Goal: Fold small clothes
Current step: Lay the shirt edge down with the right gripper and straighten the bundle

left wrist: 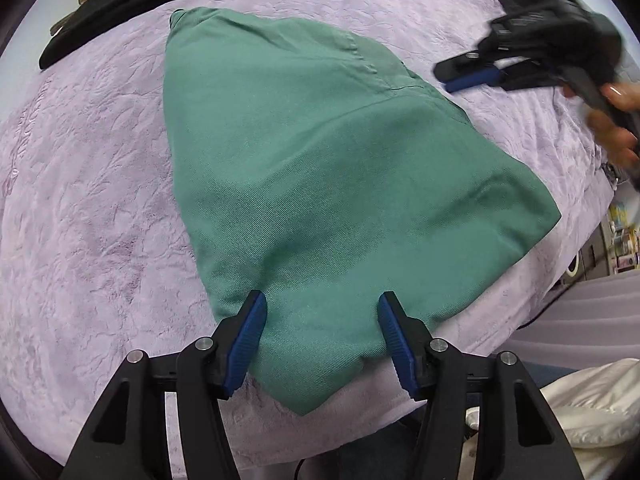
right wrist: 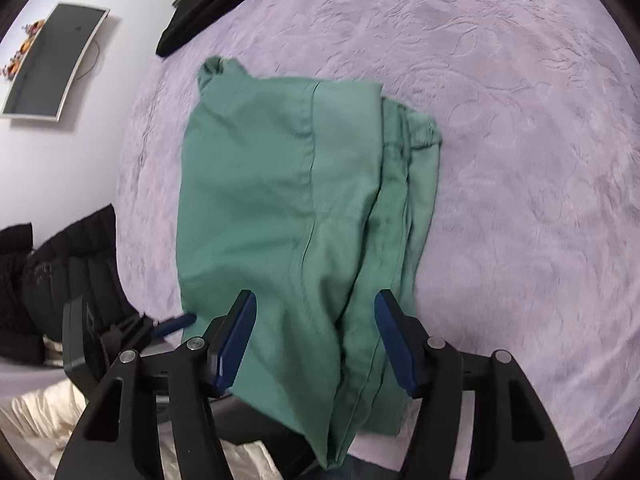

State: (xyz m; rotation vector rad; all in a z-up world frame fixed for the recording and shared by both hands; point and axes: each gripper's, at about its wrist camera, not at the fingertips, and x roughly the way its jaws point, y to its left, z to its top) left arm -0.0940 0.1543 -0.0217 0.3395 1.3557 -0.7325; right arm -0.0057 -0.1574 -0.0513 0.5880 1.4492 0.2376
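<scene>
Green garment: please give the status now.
Left gripper open, right gripper open. Green garment folded on purple blanket, not gripped. Black clothes lie apart.

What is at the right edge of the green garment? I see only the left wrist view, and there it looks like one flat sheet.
Observer: In the right wrist view, the green garment shows several layers stacked along that edge, with a gathered waistband at the far corner.
Operator: Does the right hand-held gripper hold the cloth? It is blurred for me.
Observer: No. The right hand-held gripper has its jaws apart over the garment's near end, with the pads not pressing on it.
Operator: Is anything left of the purple blanket?
Observer: Yes, a black padded jacket lies there.
</scene>
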